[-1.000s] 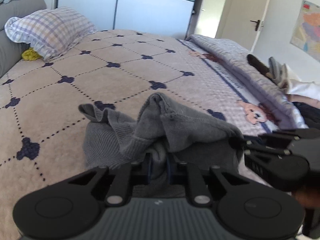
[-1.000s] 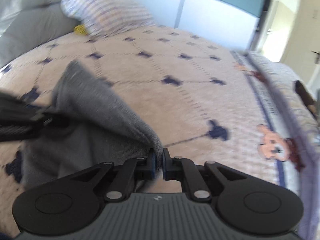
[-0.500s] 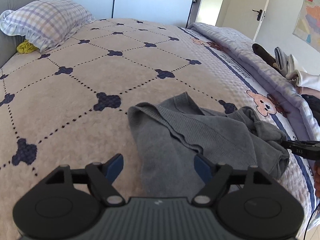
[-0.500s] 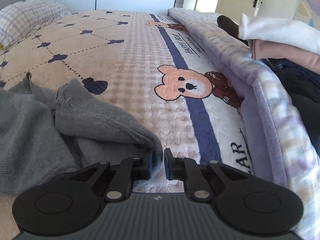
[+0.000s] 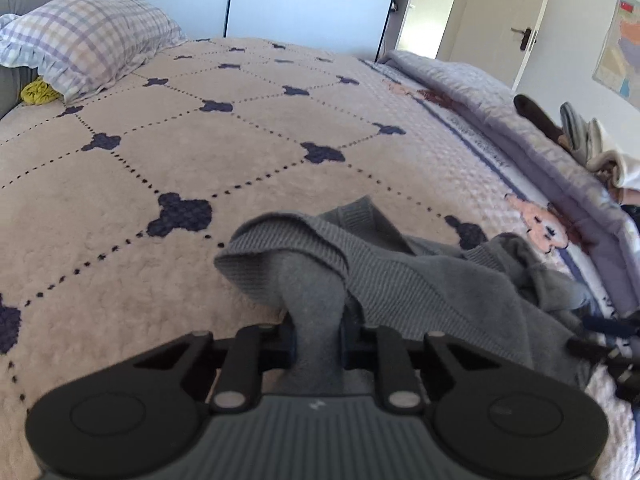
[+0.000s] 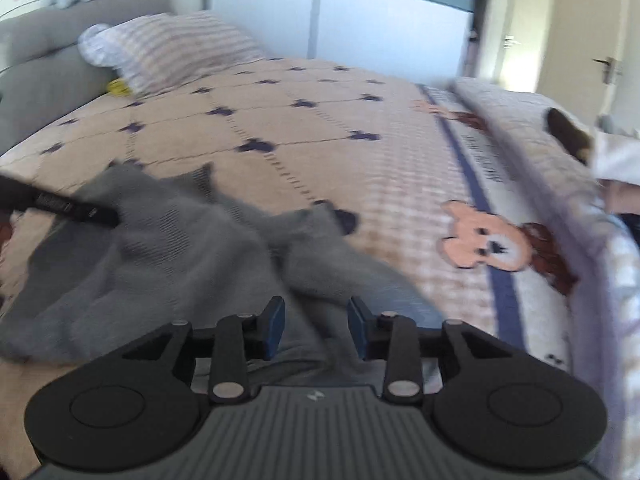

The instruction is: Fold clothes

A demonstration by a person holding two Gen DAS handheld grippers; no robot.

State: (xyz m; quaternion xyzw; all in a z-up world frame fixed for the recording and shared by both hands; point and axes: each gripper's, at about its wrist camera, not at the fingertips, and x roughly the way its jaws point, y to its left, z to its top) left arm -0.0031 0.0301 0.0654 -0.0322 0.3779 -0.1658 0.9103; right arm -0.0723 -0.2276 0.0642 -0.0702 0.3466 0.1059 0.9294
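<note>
Half a second on, the roles have swapped: the left gripper (image 5: pixel 318 334), spread wide over the bedspread before, is now clenched on a bunch of the grey knit garment (image 5: pixel 400 276), while the right gripper (image 6: pixel 316 326), which had been pinching a hem, now stands parted with cloth lying loose between its blue pads (image 6: pixel 274 326).

The garment sits crumpled on the beige patterned bedspread (image 5: pixel 160 168), at about 6 o'clock in both wrist views, spreading toward 3 o'clock in the left view and toward 9 o'clock in the right. A ribbed edge curls over just above the left gripper. Part of the right gripper shows at 4 o'clock in the left view, close against the fabric. A checked pillow (image 5: pixel 84 44) lies at 10 o'clock; other clothes (image 5: pixel 580 140) are heaped at 2 o'clock beyond the quilt.

Judging by the handover, the garment is being re-gripped for spreading; it is rumpled, not laid flat or folded. The right view is motion-blurred.
</note>
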